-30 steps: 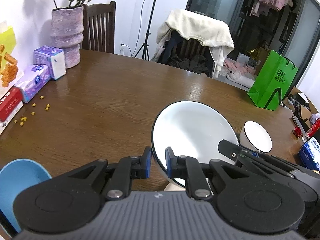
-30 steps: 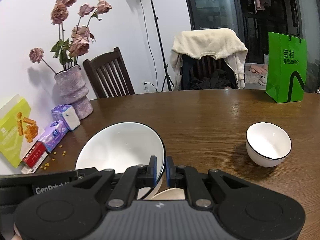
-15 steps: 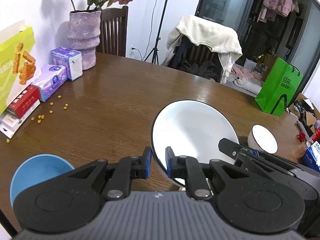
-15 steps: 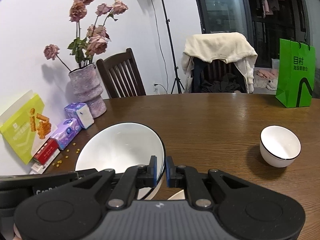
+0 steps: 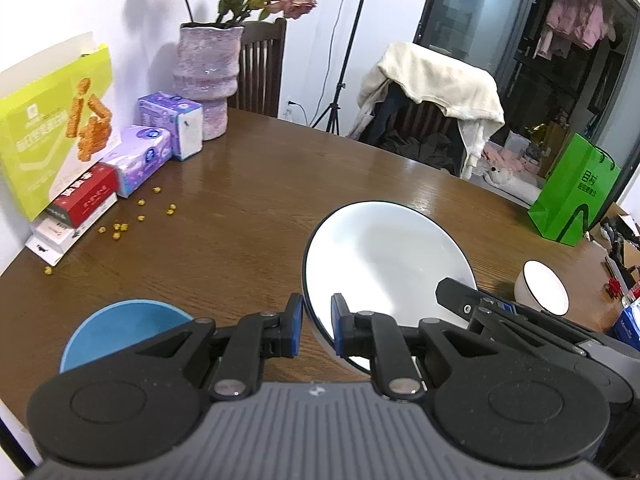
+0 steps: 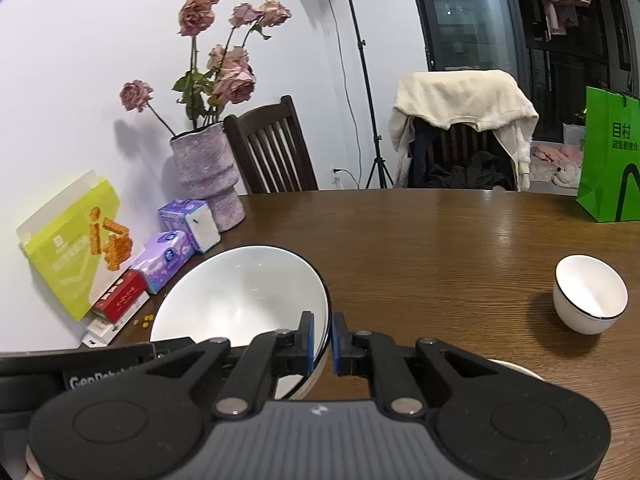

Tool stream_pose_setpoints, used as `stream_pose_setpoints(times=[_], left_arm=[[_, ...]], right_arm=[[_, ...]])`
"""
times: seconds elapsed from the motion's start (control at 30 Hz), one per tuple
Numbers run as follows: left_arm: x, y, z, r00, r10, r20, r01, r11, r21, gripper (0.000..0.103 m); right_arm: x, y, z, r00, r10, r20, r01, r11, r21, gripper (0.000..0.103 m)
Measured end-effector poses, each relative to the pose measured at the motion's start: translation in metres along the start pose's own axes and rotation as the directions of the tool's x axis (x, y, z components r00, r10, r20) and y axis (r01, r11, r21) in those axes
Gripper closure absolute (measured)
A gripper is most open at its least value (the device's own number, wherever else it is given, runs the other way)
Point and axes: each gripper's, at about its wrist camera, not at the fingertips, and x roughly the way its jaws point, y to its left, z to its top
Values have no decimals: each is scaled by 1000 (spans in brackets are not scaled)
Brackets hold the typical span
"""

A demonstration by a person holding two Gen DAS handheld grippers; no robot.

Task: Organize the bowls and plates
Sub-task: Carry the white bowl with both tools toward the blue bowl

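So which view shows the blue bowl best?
The left wrist view: the blue bowl sits on the table at lower left, its near side hidden behind the left hand-held gripper. The right wrist view doesn't show it at all.

Dining rm, evening light

White wall (image 6: 100, 40) w/ dark wood chair (image 6: 272, 152) against it; 2nd chair draped in cream sweater (image 6: 464, 100); studio lamp on tripod (image 6: 360, 80); dark glass doors (image 6: 472, 16) reflecting ceiling light; brown wood table (image 6: 420, 232).

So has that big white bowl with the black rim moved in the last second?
Yes. The big white bowl has drifted left, towards the blue bowl and away from the small white bowl.
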Motion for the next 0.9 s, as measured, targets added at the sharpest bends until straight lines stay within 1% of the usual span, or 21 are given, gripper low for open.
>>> stream_pose_setpoints(times=[0.9], left_arm=[[-24,52,-5,997,72,14,-71,996,-62,88]], right_arm=[[0,57,-10,997,73,-16,-74,995,-59,94]])
